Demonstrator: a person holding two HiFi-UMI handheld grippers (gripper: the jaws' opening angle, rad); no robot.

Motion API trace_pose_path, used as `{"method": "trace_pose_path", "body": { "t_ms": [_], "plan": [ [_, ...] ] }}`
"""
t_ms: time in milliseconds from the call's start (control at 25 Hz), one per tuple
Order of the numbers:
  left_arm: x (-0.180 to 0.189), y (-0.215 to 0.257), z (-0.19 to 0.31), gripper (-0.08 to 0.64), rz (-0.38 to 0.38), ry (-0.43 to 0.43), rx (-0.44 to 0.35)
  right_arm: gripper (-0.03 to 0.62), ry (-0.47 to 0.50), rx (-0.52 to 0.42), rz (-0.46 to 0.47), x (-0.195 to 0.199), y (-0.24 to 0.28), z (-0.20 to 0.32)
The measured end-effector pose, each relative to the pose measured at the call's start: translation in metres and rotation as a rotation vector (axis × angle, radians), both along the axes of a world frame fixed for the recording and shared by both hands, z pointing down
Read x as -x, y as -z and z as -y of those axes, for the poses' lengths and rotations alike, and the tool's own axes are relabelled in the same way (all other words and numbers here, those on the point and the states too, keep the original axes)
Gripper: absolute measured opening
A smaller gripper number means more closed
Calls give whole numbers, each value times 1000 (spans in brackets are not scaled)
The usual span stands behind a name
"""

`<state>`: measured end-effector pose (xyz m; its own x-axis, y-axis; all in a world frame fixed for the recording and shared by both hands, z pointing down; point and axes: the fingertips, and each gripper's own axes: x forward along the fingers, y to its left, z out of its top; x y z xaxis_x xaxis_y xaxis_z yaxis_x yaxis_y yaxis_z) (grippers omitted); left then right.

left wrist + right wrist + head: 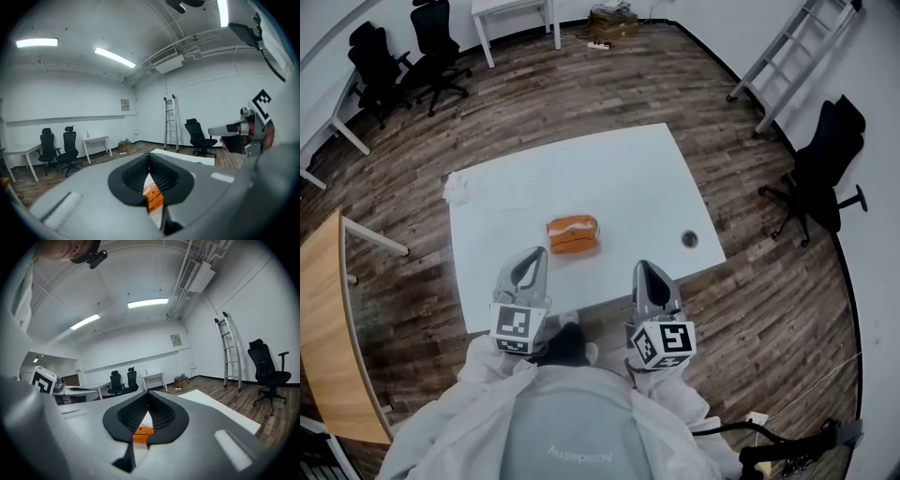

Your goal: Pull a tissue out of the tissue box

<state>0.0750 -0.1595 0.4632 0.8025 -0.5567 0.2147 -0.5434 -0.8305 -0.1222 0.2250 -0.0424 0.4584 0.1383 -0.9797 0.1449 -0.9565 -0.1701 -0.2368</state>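
The head view looks from above the person [572,427] steeply down onto the white table [609,178]. It takes in the whole top and the wooden floor [487,122] around it, with the left gripper [532,258] and right gripper [645,272] at the near edge. The left gripper view rides low on its gripper and faces almost level along the jaws, across the table toward the far wall [70,108]. The right gripper view does likewise from just beside it. Both cameras sit close behind their own jaws, which fill the lower frame. All three views share the orange tissue box [573,235], the ladder [787,61], the black office chairs [431,42] and the small white desk [514,11]. Each gripper view catches the other gripper at its edge.
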Motion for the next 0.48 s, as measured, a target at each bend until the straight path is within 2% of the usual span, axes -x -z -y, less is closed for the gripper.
{"method": "trace_pose_path", "body": {
  "t_ms": [480],
  "plan": [
    [-3, -15, 35, 0, -6, 35, 51, 2, 41, 51, -6, -5, -9, 43]
  ]
}}
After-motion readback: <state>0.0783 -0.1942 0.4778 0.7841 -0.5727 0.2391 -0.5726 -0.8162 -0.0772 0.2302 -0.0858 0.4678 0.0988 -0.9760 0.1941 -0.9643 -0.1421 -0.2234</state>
